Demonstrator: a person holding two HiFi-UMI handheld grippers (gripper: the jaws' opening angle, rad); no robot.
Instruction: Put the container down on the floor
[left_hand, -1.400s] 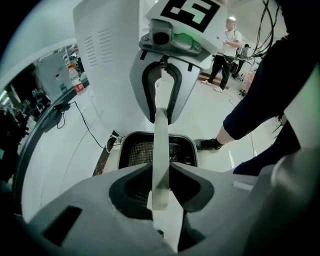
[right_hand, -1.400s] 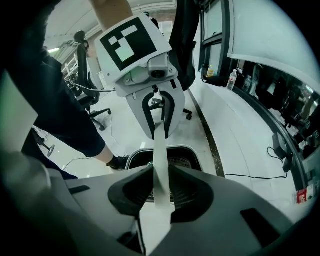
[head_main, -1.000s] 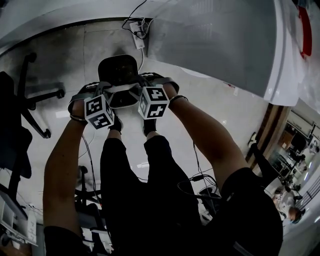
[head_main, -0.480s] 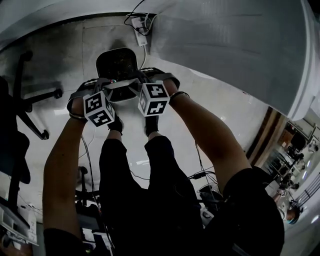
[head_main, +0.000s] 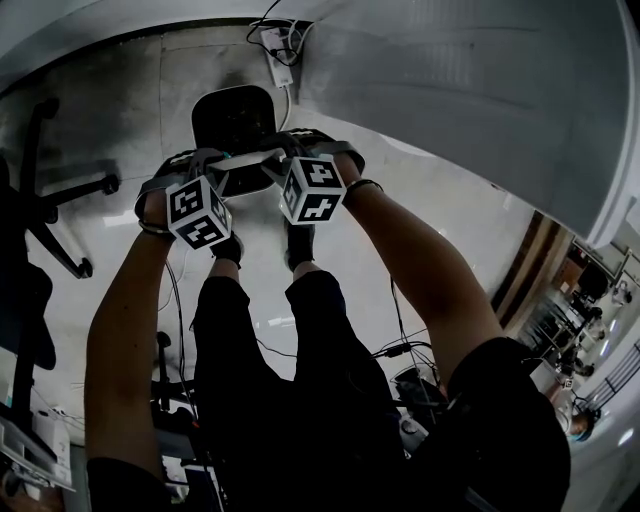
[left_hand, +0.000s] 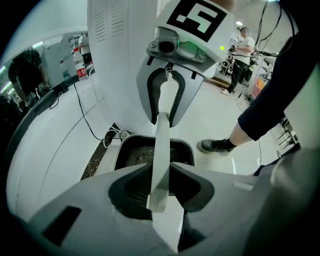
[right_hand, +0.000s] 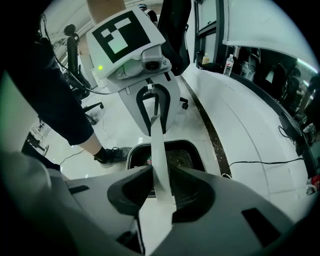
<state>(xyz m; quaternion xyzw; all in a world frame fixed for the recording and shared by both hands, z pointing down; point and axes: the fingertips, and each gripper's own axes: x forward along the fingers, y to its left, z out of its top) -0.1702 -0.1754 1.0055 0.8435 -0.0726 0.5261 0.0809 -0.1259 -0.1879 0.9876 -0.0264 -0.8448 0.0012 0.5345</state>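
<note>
White handle strip is pinched from both ends: left gripper and right gripper each clamp partway shut on it, so the black container hangs level, upper centre in the head view, low over the floor; contact unclear.

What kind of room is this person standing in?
Probably an office or lab workspace: a wheeled office chair stands on the glossy floor, a power strip lies on it, and a bottle stands on a long white counter.
</note>
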